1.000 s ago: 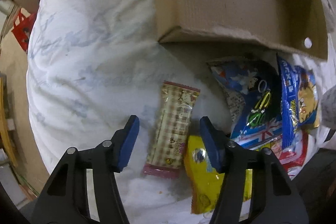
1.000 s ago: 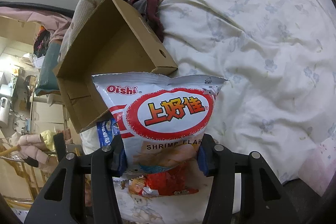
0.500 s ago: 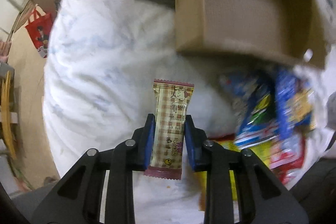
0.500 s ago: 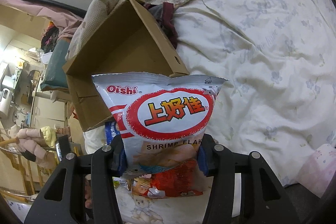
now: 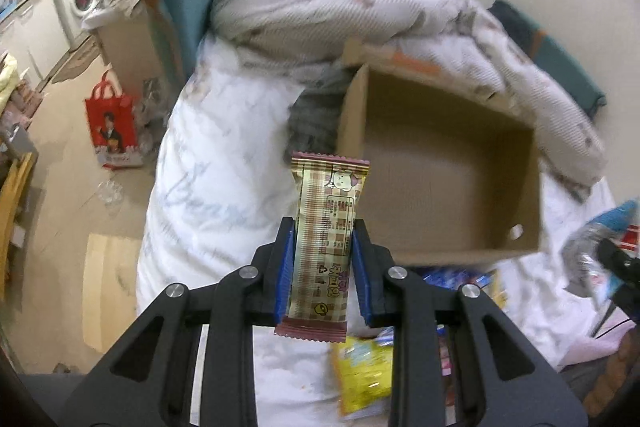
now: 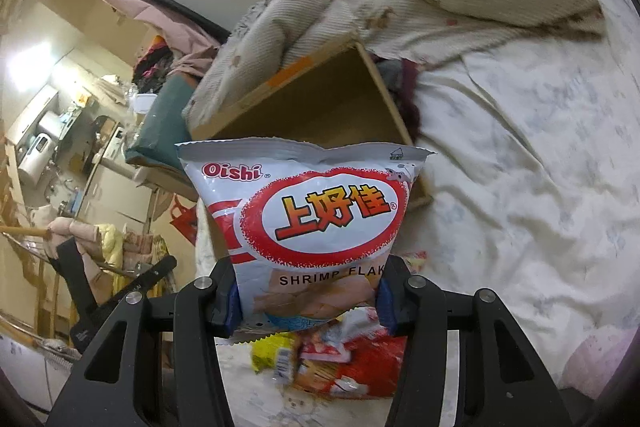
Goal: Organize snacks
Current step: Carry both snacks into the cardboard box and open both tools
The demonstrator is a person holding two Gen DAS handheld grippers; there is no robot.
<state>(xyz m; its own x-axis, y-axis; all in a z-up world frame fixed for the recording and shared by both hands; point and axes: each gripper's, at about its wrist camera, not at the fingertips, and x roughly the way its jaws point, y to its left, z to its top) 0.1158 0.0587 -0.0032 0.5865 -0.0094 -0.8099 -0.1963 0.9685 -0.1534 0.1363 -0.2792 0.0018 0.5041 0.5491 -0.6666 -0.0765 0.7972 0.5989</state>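
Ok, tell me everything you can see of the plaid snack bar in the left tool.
The plaid snack bar is a long, slim packet in glossy beige-and-brown checked wrapping with maroon crimped ends, a small cartoon face near the top and a printed label panel below it. It stands roughly upright, sealed, lifted clear of the bedsheet. The left tool clamps its lower half between blue pads; nothing else touches it. The open cardboard box sits beyond it.

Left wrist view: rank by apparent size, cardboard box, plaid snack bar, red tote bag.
1. cardboard box, largest.
2. plaid snack bar, clamped in the left gripper near the lens, so inflated.
3. red tote bag, smallest, but far away on the floor.
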